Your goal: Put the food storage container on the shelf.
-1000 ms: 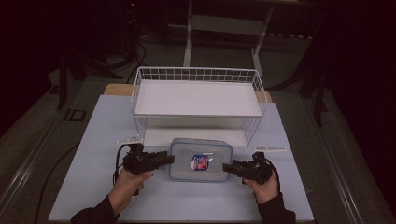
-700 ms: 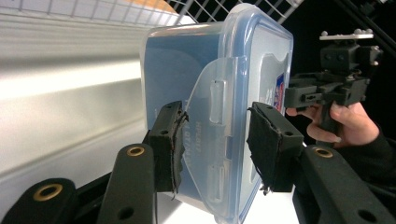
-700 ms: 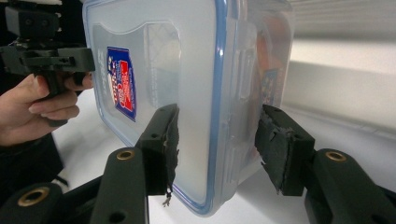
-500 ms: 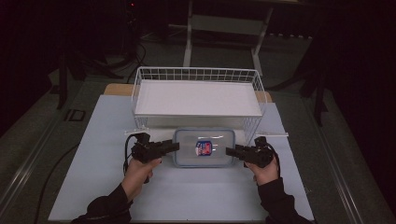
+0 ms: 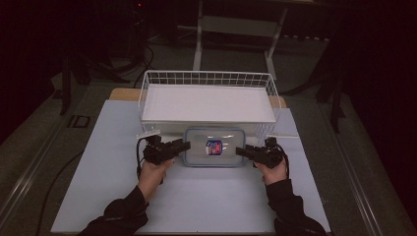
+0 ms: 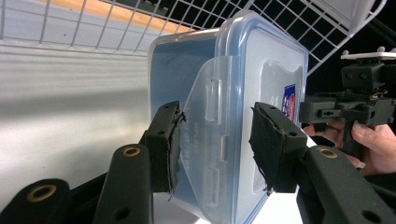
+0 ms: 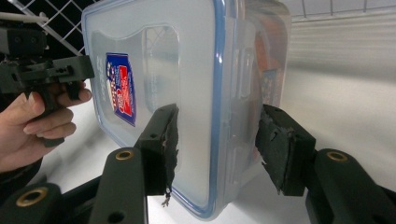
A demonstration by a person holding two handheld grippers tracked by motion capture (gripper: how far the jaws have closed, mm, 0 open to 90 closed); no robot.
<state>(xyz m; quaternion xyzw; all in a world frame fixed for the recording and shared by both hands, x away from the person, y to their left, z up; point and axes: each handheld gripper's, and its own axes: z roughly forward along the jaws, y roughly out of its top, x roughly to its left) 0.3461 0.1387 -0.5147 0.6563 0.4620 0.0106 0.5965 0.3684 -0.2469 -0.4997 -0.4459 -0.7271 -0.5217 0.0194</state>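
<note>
A clear plastic container (image 5: 214, 147) with a blue-rimmed lid and a red and blue sticker lies level just in front of the white wire basket (image 5: 206, 78). My left gripper (image 5: 186, 145) is shut on its left end, one pad on the lid and one under the base, at the side clip (image 6: 210, 112). My right gripper (image 5: 239, 151) is shut on the right end the same way, pads above and below the rim (image 7: 217, 93). In the left gripper view the container (image 6: 233, 70) stands between my jaws, with the right gripper (image 6: 345, 102) beyond it. The right gripper view has the container (image 7: 187, 60) and the left gripper (image 7: 42, 70) farther off.
The wire basket stands on legs with a white sheet (image 5: 206, 105) inside, and its front edge is right above the container's far side. A pale mat (image 5: 196, 196) covers the table. A small white part (image 5: 147, 133) lies by the basket's front left corner.
Both hands have carried the container away from the person toward the basket. Its far edge now sits at the basket's front edge.
</note>
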